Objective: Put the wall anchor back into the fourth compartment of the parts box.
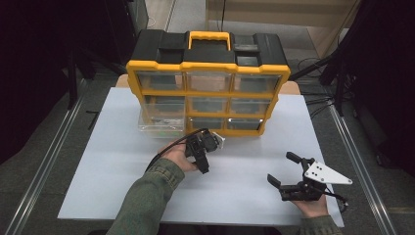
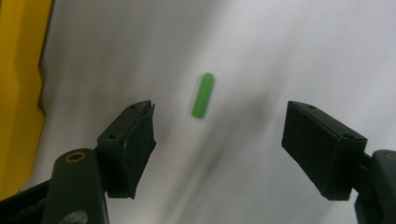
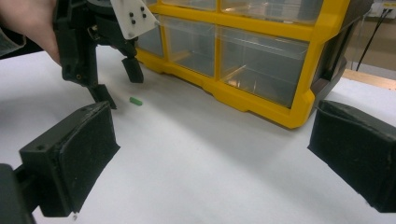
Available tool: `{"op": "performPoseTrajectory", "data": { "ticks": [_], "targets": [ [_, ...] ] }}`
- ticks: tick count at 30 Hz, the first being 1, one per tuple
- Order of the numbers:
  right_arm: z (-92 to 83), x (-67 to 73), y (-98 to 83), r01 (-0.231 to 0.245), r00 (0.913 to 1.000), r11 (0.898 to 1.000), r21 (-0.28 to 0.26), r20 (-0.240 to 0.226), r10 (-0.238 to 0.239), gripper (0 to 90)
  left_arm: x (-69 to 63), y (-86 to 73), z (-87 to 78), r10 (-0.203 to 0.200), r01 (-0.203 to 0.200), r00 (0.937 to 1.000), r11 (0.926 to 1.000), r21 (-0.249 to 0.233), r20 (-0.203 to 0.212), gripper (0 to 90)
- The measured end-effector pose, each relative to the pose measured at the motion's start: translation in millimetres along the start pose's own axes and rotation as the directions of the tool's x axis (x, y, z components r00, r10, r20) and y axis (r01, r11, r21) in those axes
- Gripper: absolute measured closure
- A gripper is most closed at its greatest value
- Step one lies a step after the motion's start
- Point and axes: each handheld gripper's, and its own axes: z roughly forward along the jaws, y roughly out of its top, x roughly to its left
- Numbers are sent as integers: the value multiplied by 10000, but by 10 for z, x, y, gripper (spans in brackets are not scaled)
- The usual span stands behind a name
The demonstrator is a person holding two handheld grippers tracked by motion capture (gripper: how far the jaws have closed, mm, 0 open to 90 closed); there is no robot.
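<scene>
left tongs (image 2: pixel 219 135): jaws wide apart, empty, pointing down over a small green peg (image 2: pixel 203 95) lying on the white surface (image 1: pixel 244 166) | right tongs (image 1: pixel 288 171): wide apart, empty, near the surface's right edge | yellow-and-black drawer organizer (image 1: pixel 208 83): just beyond the peg, one clear drawer (image 1: pixel 161 120) pulled out

Bare table (image 1: pixel 244 191) lies between both hands; the yellow organizer (image 1: pixel 208 83) blocks the far side

Yellow-black drawer organizer (image 1: pixel 208 78) upright on white table (image 1: pixel 122 166); one clear drawer (image 1: pixel 160 120) pulled out; green peg (image 2: pixel 203 95) on table
</scene>
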Motion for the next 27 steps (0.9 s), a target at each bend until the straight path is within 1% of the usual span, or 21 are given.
{"op": "performPoseTrajectory", "data": {
  "ticks": [1,2,3,4,5,8,9,10,11,12,13,14,15,16,20,21,22,23,24,26,27],
  "targets": [
    [3,0,0,19,10000,10000,0,-9,-19,10,7,1,11,78,-78,9999,10000,60,-95,253],
    [5,0,-1,19,10000,10000,11,-18,-19,10,10,2,22,44,-43,10000,10000,35,-77,253],
    [6,0,-1,29,10000,10000,18,-34,-29,10,2,4,31,-94,94,9999,10000,7,-75,254],
    [6,1,-1,20,10000,10000,30,-42,-20,12,10,13,33,58,-57,9999,10000,14,-133,254],
    [6,0,-1,36,10000,10000,27,-46,-36,12,9,19,38,60,-60,9999,10000,-5,-97,255],
    [7,-1,-2,45,10000,10000,37,-55,-45,13,0,47,51,-32,33,9999,10000,75,-108,256],
    [7,0,-2,43,10000,10000,51,-66,-42,16,-5,53,63,-95,95,9998,10000,-19,-162,256],
    [8,-1,-2,65,9999,9999,76,-103,-64,21,5,62,66,69,-68,9997,10000,17,-254,256],
    [9,-1,-3,79,9999,9999,97,-124,-78,21,6,68,67,-2,4,9998,9999,123,-193,257],
    [9,0,-3,69,9999,9999,109,-145,-67,23,10,68,77,-82,84,9998,9999,58,-182,257],
    [10,0,-3,72,9999,9999,119,-157,-70,24,28,70,86,-6,6,9998,10000,32,-174,258],
    [11,-1,-3,81,9998,9999,119,-171,-79,24,27,71,91,-138,139,9999,9999,104,-102,259],
    [12,0,-3,65,9998,9999,139,-185,-63,24,37,69,96,-110,111,9999,9999,109,-89,291],
    [12,0,-3,66,9998,9999,142,-198,-63,24,55,71,100,15,-14,10000,9999,147,-85,322],
    [14,0,-4,78,9997,9998,173,-219,-74,24,75,69,103,-204,204,9997,9998,38,122,391],
    [15,1,-4,74,9997,9998,186,-222,-70,24,85,73,95,-135,135,9999,9999,6,90,416],
    [16,2,-5,67,9997,9998,204,-227,-62,25,88,72,94,-272,273,9995,9996,-28,188,427],
    [16,2,-5,77,9997,9998,200,-220,-73,25,101,76,88,-240,242,9995,9997,-64,214,456],
    [16,3,-5,76,9997,9998,161,-218,-73,25,111,75,86,-292,295,9993,9995,-131,213,488],
    [13,1,-3,95,9997,9999,128,-214,-93,26,119,76,82,-304,308,9989,9995,-102,354,535],
    [11,0,-4,90,9998,9999,140,-206,-87,26,110,73,91,-377,382,9984,9992,-99,428,558]
  ]
}}
